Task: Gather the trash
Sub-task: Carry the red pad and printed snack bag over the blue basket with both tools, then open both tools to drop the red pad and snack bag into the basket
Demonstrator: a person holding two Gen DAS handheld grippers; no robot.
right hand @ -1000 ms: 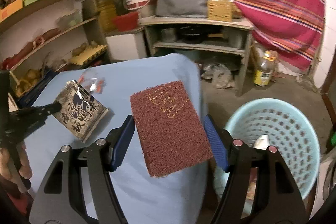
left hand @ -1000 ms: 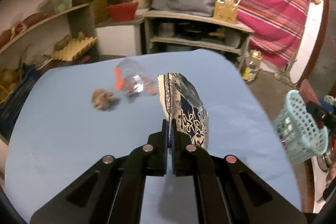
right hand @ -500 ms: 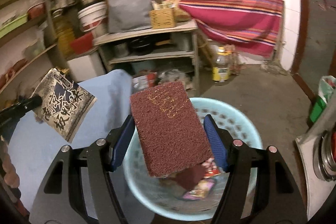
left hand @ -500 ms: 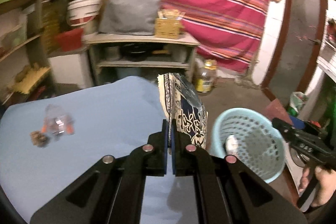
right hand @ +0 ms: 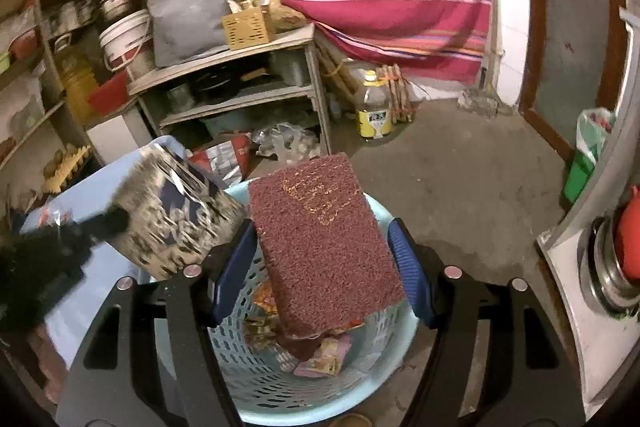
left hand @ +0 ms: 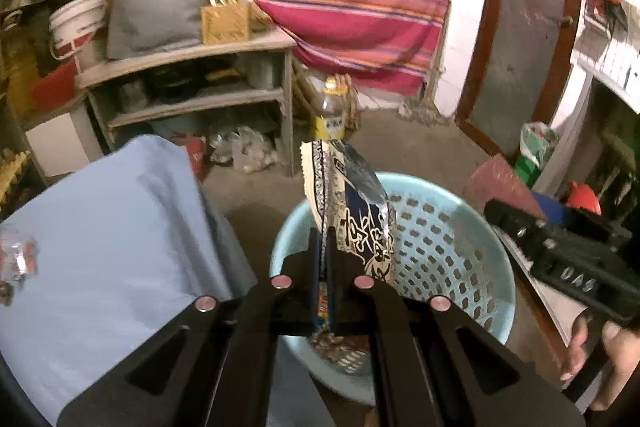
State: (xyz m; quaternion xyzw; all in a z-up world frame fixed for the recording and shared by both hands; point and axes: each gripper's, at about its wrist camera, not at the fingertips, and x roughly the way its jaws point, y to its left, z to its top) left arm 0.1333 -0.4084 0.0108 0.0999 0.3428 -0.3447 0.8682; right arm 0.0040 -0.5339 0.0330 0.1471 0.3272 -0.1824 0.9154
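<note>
While both pieces hang over the pale blue basket [right hand: 384, 393], the step in hand looks like the drop, best done one side at a time. The right gripper [right hand: 325, 259] has its fingers spread, with the maroon scouring pad [right hand: 324, 247] tilted between them and seemingly loose already; whether either pad touches it I cannot tell. The left gripper [left hand: 321, 251] has its fingers pinched together on the lower edge of the snack wrapper [left hand: 352, 211], which stands upright above the rim at 12 o'clock. Opening fully and pulling straight back should stop the foil clinging. At 9 o'clock the blue-covered worktop [left hand: 100, 235] carries a crumpled clear wrapper [left hand: 18, 259]. Each gripper crowds the other's drop path.
</note>
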